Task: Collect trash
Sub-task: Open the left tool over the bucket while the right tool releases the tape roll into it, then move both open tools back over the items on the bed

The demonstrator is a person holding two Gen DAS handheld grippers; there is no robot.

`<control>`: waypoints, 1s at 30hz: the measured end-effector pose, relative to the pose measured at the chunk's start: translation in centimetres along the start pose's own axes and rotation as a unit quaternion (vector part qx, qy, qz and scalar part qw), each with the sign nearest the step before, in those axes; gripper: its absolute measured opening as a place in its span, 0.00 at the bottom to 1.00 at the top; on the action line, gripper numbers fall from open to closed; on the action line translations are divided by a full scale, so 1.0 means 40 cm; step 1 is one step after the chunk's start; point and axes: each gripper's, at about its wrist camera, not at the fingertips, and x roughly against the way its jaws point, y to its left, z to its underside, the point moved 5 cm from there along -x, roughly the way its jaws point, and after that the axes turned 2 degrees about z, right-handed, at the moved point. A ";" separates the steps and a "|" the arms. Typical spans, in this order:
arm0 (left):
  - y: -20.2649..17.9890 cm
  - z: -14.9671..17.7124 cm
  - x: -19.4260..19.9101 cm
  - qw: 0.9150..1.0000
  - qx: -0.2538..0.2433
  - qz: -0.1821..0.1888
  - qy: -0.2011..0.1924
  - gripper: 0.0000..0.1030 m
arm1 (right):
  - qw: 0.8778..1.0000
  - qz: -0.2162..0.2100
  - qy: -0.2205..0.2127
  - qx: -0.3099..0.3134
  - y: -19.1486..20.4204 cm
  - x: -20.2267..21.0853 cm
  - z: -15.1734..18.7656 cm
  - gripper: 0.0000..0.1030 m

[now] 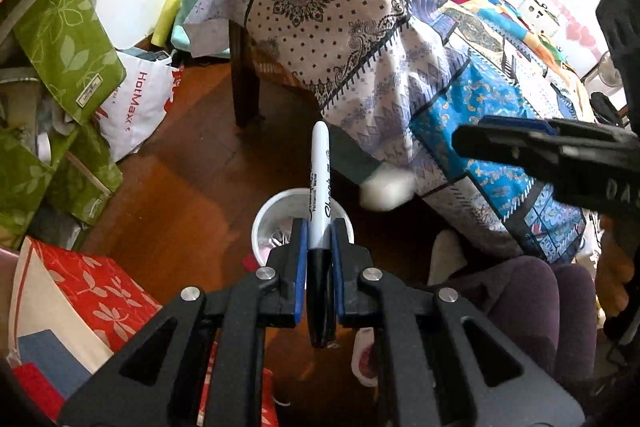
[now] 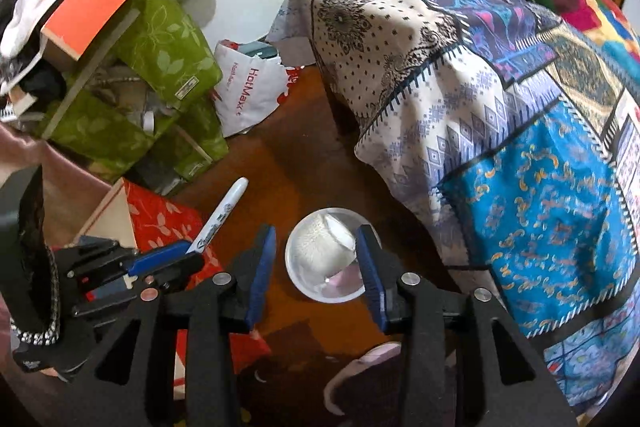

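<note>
Left hand-held gripper (image 1: 319,239) clamps marker (image 1: 320,183); right hand-held gripper (image 2: 316,255) empty, jaws apart.

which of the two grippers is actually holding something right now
The left gripper: its blue pads are clamped on a black-capped white marker. The right gripper stands open with nothing between its fingers, only the white bin below.

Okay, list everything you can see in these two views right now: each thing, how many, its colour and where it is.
Sharpie permanent marker: one, white barrel, black cap, clamped in left tool.
Round white bin: one, on wooden floor below both tools, white wad inside.
Patchwork bedspread: one, blue, white, multicolour, draped over bed.
Green leaf-print boxes: several, stacked at left.
Red leaf-print box: one, lower left.
HotMax plastic bag: one, white, red lettering, floor by the boxes.
Left tool: shut on marker.
Right tool: open, nothing between fingers.
</note>
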 end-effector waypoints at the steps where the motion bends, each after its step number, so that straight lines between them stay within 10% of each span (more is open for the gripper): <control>1: -0.003 -0.005 0.000 1.000 0.000 0.001 -0.002 0.10 | 1.000 0.001 -0.001 0.004 0.001 0.002 0.002 0.41; 10: -0.033 -0.054 -0.031 1.000 -0.003 0.002 -0.007 0.12 | 1.000 0.008 -0.015 0.005 -0.028 0.040 0.003 0.41; 13: -0.042 -0.062 -0.055 1.000 -0.005 -0.008 0.000 0.38 | 0.999 0.020 -0.025 0.002 -0.041 0.062 0.005 0.41; 30: -0.209 -0.106 0.135 0.995 -0.055 -0.006 -0.082 0.38 | 0.996 0.042 -0.074 -0.017 -0.127 0.204 0.065 0.41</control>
